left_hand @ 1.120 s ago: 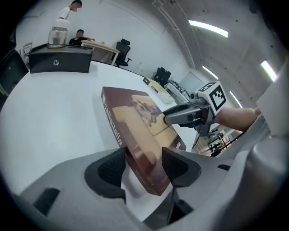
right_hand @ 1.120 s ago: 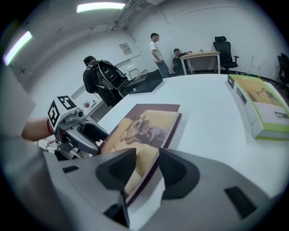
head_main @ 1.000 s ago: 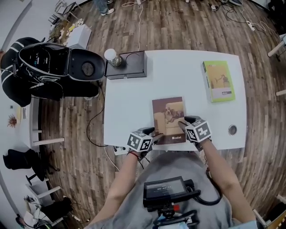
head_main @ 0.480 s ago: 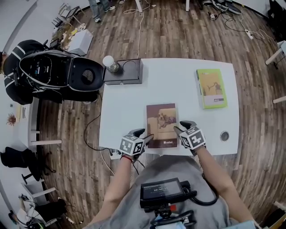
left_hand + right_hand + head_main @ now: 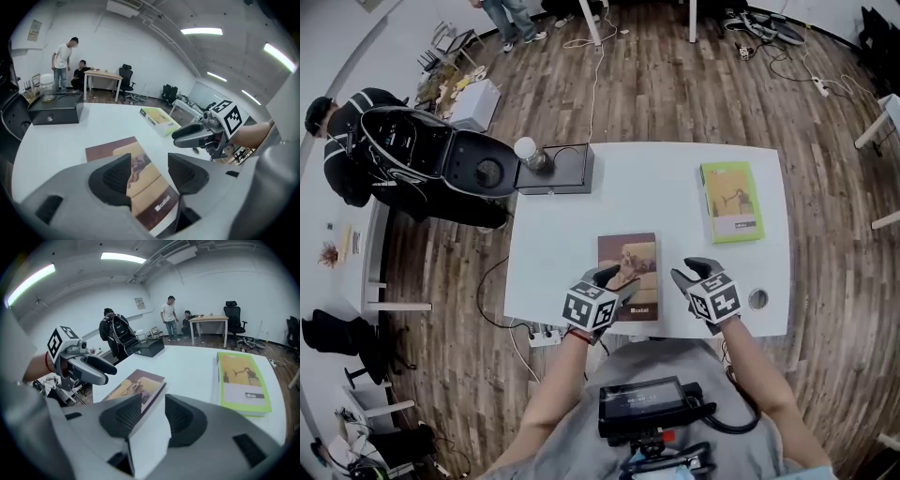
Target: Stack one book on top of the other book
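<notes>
A brown book (image 5: 630, 267) lies flat near the front edge of the white table (image 5: 656, 187). A green book (image 5: 729, 200) lies flat at the right rear, well apart from it. My left gripper (image 5: 616, 279) hovers above the brown book's near left corner with its jaws open; the cover (image 5: 110, 149) shows through the gap, untouched. My right gripper (image 5: 687, 272) hangs open just right of the brown book, with only bare table between its fingers. From the right gripper (image 5: 153, 411) I see the brown book (image 5: 133, 385) to the left and the green book (image 5: 243, 380) ahead to the right.
A black box (image 5: 558, 169) with a pale jar (image 5: 525, 150) on it sits at the table's rear left corner. A round cable hole (image 5: 757, 298) is at the front right. A black open bag (image 5: 422, 159) stands on the floor to the left. People are in the background.
Both grippers have lifted and drawn back from the sides of the brown book. The right one now stands farther right of it. The book stays flat on the table.
</notes>
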